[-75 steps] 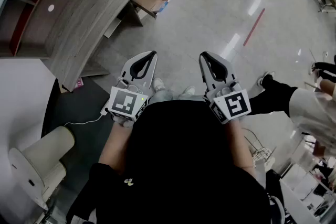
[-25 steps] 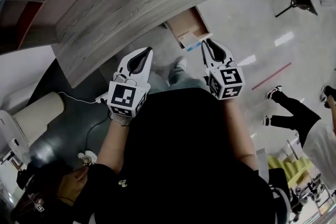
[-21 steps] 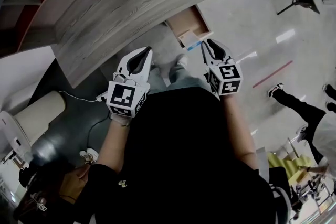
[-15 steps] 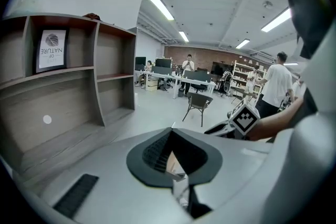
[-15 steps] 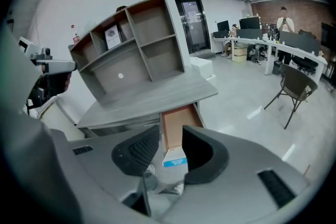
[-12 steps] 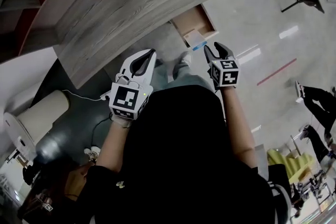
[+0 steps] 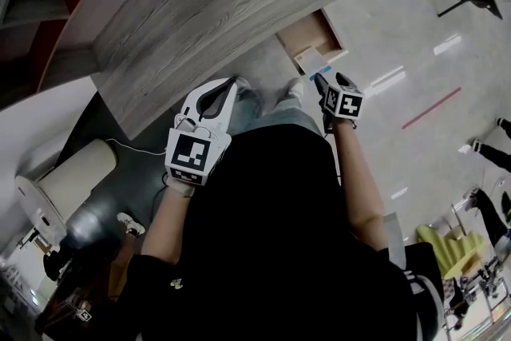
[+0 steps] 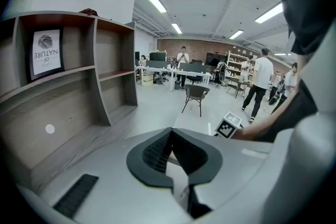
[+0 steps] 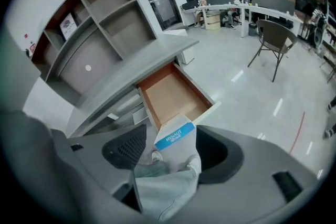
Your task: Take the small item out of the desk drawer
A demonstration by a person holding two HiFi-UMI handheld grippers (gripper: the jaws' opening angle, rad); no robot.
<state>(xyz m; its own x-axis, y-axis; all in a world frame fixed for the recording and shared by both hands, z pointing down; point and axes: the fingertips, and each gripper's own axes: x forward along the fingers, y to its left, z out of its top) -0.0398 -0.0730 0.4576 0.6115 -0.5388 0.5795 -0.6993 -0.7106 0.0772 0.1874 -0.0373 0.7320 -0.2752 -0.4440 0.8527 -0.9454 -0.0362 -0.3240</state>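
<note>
Jaws on my right gripper (image 9: 172, 139) just opened wide, blue-striped white carton (image 9: 175, 131) between them at the brown wooden drawer (image 9: 173, 94) front; left gripper (image 8: 170, 131) pinched closed.

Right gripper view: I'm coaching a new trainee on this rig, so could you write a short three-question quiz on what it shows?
1. True or false: the drawer is shut.
2. Where in the drawer does the white box lie? A) at its front end B) at its back end C) in the middle
3. In one word, how do the jaws of the right gripper stand?

Key:
1. False; it is pulled out.
2. A.
3. Open. They have just been opening, and the box shows in the gap between them, not gripped.
</note>
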